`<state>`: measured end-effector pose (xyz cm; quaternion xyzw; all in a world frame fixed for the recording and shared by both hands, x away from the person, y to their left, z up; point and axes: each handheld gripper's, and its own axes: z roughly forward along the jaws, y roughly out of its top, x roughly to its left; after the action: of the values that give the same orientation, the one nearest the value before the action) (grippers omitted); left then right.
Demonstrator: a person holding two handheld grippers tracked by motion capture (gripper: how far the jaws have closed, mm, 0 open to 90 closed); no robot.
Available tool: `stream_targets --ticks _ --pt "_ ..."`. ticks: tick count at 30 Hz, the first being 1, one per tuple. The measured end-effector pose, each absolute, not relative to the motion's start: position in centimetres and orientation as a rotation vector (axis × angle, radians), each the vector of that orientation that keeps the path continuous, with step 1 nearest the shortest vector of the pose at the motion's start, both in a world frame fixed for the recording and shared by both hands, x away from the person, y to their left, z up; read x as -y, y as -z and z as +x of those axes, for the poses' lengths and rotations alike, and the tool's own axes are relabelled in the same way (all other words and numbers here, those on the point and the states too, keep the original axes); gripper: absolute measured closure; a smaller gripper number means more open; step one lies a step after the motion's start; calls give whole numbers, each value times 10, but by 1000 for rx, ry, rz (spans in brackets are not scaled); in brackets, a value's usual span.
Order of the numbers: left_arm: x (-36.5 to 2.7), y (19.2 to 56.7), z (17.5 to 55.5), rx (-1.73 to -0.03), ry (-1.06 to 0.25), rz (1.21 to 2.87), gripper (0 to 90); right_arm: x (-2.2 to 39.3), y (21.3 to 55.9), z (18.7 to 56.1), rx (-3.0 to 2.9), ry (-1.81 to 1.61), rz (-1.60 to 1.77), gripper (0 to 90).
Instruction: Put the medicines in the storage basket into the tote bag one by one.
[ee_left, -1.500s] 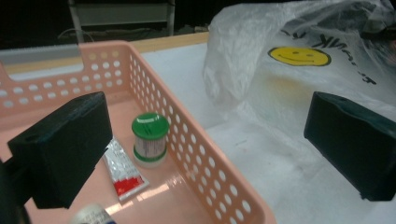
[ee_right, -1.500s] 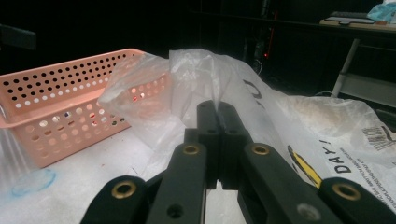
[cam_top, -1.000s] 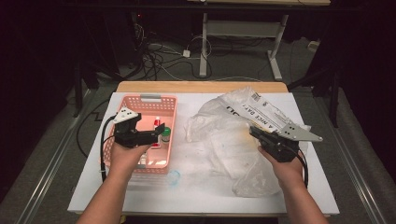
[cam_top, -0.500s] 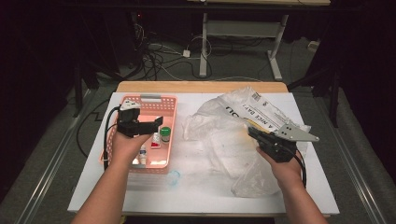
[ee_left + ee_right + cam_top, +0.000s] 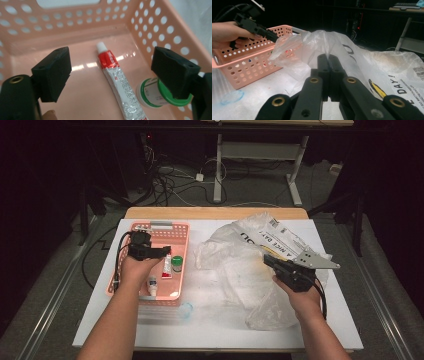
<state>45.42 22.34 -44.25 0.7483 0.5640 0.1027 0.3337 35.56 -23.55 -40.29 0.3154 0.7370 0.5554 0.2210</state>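
A pink perforated basket (image 5: pixel 181 227) stands at the left of the white table. In it lie a red-and-white tube (image 5: pixel 117 82), a green-lidded jar (image 5: pixel 150 96) and a small white bottle (image 5: pixel 152 285). My left gripper (image 5: pixel 161 251) hovers open inside the basket, its jaws either side of the tube (image 5: pixel 166 266) and above it, holding nothing. At the right, my right gripper (image 5: pixel 328 62) is shut on a fold of the crumpled clear plastic bag (image 5: pixel 352 57), which spreads over the table's right half (image 5: pixel 240 255).
A clear round lid with a blue tint (image 5: pixel 185 309) lies just in front of the basket. The bag carries black print and a yellow mark (image 5: pixel 377 91). Cables and desk legs (image 5: pixel 217 160) are on the dark floor beyond the table.
My left gripper has moved away from the person, from the basket's near half toward its middle. The right gripper has stayed shut on the bag, almost still.
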Motion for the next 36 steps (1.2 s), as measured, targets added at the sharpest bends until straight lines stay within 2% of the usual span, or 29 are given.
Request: stream_targets --ticks 6,12,23,27,31,33,36 --pt "-225 455 464 -1556 -171 1974 248 234 404 355 -2045 -1521 865 900" --pt "-222 461 468 -1563 -134 2023 307 235 404 355 -2042 -1519 871 900" --pt "-215 465 474 -1570 -132 2110 350 236 406 356 -2044 -1516 880 900" --pt "-211 464 475 -1556 -129 2142 402 237 405 356 -2041 -1524 883 900" --pt "-205 468 475 -1556 -182 2259 442 237 405 356 -2041 -1528 882 900" --pt "-204 467 474 -1555 -204 2280 508 237 405 356 -2039 -1527 879 900" --pt "-206 466 474 -1579 -201 2280 548 237 405 356 -2043 -1526 882 900"
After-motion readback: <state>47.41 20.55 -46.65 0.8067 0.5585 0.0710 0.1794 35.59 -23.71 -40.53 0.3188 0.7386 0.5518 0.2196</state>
